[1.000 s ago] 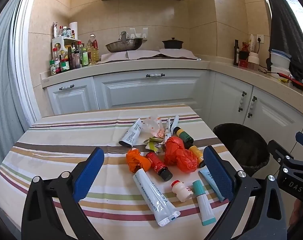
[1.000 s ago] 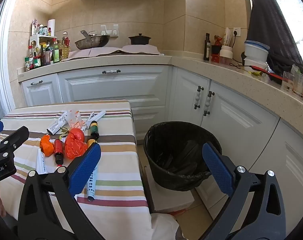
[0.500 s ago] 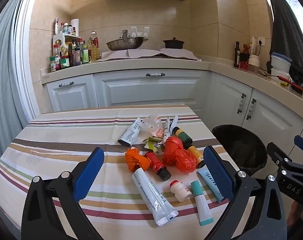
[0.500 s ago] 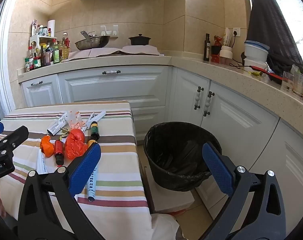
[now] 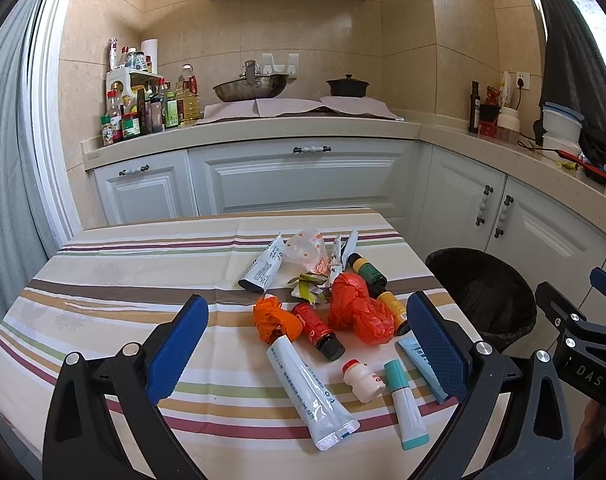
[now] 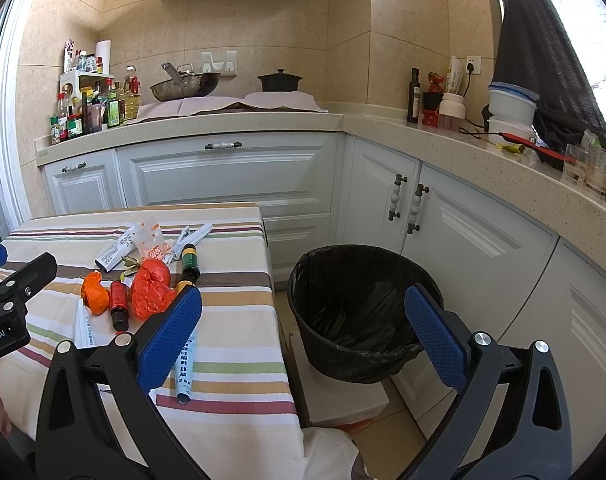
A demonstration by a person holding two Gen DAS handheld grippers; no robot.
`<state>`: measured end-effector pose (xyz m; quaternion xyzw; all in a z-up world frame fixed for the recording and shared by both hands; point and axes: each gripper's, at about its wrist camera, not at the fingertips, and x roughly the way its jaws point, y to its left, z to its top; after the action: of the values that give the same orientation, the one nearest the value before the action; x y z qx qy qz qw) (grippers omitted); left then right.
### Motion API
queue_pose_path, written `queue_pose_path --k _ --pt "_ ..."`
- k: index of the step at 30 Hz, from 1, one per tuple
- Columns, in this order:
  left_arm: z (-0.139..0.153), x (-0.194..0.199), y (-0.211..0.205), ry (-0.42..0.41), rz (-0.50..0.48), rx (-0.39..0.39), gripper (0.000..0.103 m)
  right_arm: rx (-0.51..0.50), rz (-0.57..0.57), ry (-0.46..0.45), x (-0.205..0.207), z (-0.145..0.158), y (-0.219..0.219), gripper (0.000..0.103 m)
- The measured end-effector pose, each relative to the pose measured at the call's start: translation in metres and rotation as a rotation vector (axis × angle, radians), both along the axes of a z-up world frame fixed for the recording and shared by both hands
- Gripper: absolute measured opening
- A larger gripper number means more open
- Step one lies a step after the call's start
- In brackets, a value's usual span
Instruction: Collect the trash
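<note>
Both the left gripper (image 5: 303, 354) and right gripper (image 6: 303, 336) gape empty; the crumpled red plastic bag (image 5: 359, 310), just ahead between the left fingers, looks light and soft, best pinched at its bunched middle.

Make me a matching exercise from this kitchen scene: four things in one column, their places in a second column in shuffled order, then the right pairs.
Things:
1. trash bin
2. small white drink bottle
3. black pot
4. red crumpled bag

Places:
A. on the stove at the back counter
B. on the floor, right of the table
C. near the table's front edge, between the long white tube and the teal-capped tube
D. mid-table, between the red bottle and the yellow bottle

Pairs: 1-B, 2-C, 3-A, 4-D
</note>
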<state>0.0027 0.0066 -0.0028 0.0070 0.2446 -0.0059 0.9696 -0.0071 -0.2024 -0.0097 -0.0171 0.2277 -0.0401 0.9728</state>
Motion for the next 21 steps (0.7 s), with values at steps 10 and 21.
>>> queue_pose_path --k 10,21 --pt "-0.0008 -0.0011 -0.0007 0.004 0.001 -0.001 0.097 0.0 0.0 0.0 -0.0003 0.0003 0.0001 0.099" --pt "-0.0028 -0.0004 0.0002 0.006 0.003 -0.003 0.097 0.0 0.0 -0.001 -0.0006 0.0006 -0.0002 0.099"
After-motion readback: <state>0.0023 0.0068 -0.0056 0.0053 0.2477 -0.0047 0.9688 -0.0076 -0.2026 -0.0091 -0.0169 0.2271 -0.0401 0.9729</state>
